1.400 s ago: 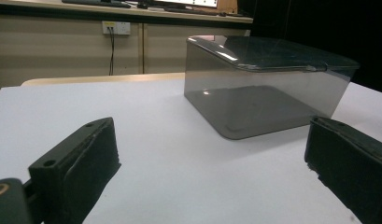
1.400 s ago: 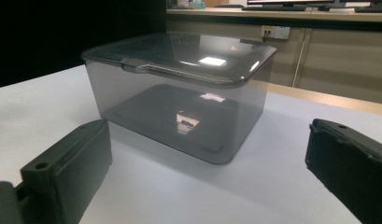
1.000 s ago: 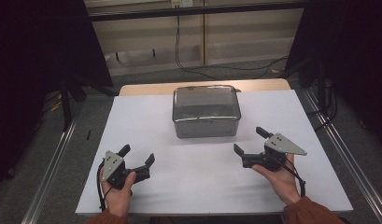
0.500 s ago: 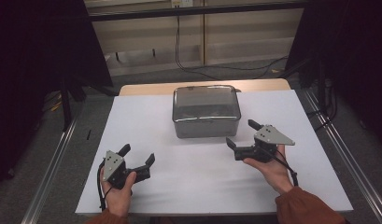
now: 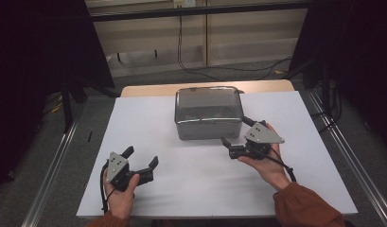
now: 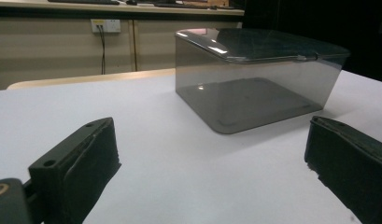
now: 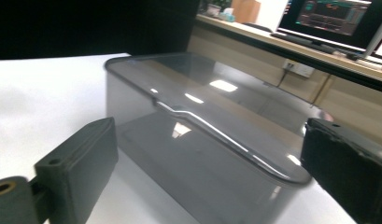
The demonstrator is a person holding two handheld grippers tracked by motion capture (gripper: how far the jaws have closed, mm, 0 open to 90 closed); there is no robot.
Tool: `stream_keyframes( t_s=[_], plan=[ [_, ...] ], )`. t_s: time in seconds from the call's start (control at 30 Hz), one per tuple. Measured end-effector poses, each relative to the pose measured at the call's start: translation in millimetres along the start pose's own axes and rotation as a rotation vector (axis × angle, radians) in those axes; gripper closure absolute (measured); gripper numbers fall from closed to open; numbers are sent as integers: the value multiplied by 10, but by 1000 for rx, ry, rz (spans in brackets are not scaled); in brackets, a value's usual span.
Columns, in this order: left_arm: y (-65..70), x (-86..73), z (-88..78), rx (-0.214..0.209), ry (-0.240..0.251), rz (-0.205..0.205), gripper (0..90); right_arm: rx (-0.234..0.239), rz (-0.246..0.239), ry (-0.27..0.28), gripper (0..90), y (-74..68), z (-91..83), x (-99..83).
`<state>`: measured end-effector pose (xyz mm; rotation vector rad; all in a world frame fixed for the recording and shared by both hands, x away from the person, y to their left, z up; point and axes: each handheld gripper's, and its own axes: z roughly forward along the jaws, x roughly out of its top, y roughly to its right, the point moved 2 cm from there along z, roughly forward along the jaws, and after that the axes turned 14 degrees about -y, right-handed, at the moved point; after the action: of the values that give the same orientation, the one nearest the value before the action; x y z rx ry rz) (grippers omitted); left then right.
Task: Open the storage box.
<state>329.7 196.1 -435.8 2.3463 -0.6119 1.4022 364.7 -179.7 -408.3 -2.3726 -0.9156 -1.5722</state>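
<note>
A smoky transparent box with a lid (image 5: pixel 208 112) stands at the back middle of the white table top (image 5: pixel 153 118). It looks empty in the left gripper view (image 6: pixel 254 88) and fills most of the right gripper view (image 7: pixel 202 140). My right gripper (image 5: pixel 237 131) is open, held close to the box's front right corner, its jaws pointing at it without touching. My left gripper (image 5: pixel 141 157) rests open near the front left of the table, well short of the box, nothing between its jaws.
The white top ends in a wooden strip (image 5: pixel 148 91) behind the box. Metal rails (image 5: pixel 54 161) run along both sides of the table. Cables (image 5: pixel 191 56) lie on the floor behind. A monitor (image 7: pixel 338 18) stands on a far counter.
My right gripper has moved left and forward from the right side of the table up to the box's front right corner. The left gripper has stayed put.
</note>
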Motion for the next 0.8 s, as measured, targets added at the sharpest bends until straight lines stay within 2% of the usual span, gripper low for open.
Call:
stream_keyframes(
  t_s=[0.13,0.2,0.27,0.33,0.37,0.4,0.53,0.7,0.77,0.8],
  plan=[
    [4,1,5,-2,-1,4,27,-19,-44,9,50,-35,49,73],
    [3,1,1,2,1,5,27,-47,-92,20,64,-36,72,139],
    [-1,2,-1,2,1,4,28,-53,-101,21,66,-35,81,158],
    [-8,0,-4,4,-2,0,27,-75,-144,20,77,-33,104,184],
    [-9,-2,-4,5,-4,-1,27,-94,-192,14,104,-51,129,198],
    [-12,-1,-5,5,-4,-1,27,-94,-192,14,104,-51,129,198],
    [-21,0,-9,9,-3,2,27,-126,-291,-13,128,-107,187,199],
    [-19,1,-7,14,-3,6,27,-163,-374,-38,158,-154,265,193],
    [-26,-2,0,14,-7,8,27,-189,-435,-58,188,-167,314,189],
    [-29,-3,2,16,-8,10,27,-189,-435,-58,188,-167,314,189]
  ],
)
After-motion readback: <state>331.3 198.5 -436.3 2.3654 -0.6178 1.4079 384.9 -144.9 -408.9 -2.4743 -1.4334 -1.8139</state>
